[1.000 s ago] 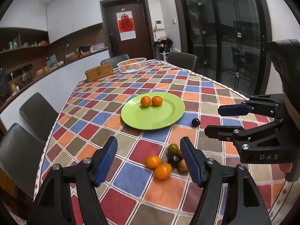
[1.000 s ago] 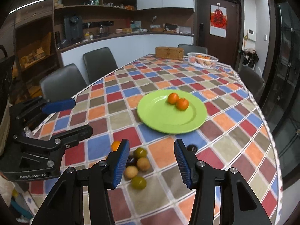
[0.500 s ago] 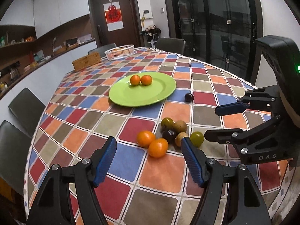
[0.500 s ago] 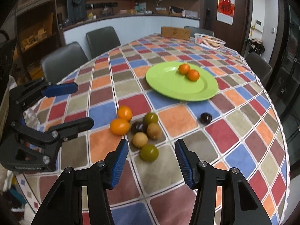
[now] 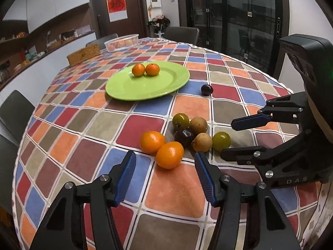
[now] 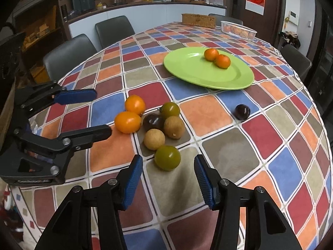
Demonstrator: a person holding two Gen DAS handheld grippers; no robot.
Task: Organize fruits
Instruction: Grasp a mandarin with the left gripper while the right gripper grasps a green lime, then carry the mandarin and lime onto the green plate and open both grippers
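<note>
Left gripper (image 5: 165,174): jaws spread wide, holding nothing, positioned low over the surface (image 5: 183,189) at its near edge. The nearest orange (image 5: 169,154) lies just ahead, in line with the gap between the blue pads, not touched by either.

Right gripper (image 6: 168,176): jaws likewise wide apart and empty. The nearest green fruit (image 6: 167,158) sits just beyond the fingertips, centred on the gap, with no contact visible.

Loose fruit forms one cluster near the near edge of the surface. A second orange (image 5: 152,141) touches the first. To their right: a dark fruit (image 5: 184,136), two tan fruits (image 5: 198,125) (image 5: 202,142), and a second green fruit (image 5: 180,121) on the cluster's far side. The pieces are packed closely, most touching.

A lone dark fruit (image 5: 206,89) lies apart from the cluster, just beside the right rim of the green plate (image 5: 145,87).

The plate stands toward the middle of the surface and carries two oranges (image 5: 138,69) (image 5: 152,69), side by side and touching, on its far half.

At the far end of the surface: a white basket (image 5: 121,42) containing orange items, and a woven box (image 5: 83,54) beside it.

Surface covering: a multicoloured checked cloth.
</note>
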